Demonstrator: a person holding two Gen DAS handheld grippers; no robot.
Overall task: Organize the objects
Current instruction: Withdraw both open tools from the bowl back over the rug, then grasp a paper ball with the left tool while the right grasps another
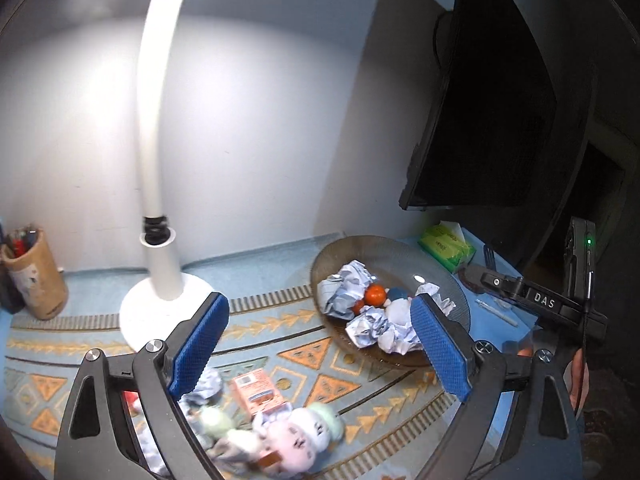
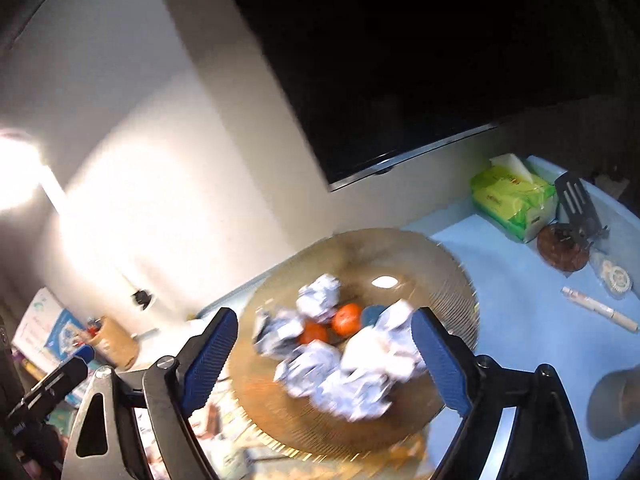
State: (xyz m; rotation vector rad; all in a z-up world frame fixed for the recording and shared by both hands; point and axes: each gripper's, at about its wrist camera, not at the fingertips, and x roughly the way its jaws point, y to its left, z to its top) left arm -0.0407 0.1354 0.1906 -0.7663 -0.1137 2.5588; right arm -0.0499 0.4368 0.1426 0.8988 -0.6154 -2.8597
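Both grippers empty, fingers spread. Left gripper [image 1: 320, 344] hangs over loose toys [image 1: 304, 432] and a small box [image 1: 258, 394] on the surface [image 1: 248, 280]. Right gripper [image 2: 326, 356] hovers over the bowl [image 2: 452, 280] holding paper balls [image 2: 320, 300] and oranges [image 2: 346, 324]. Looks like between picks; next, left drops and closes on a toy.
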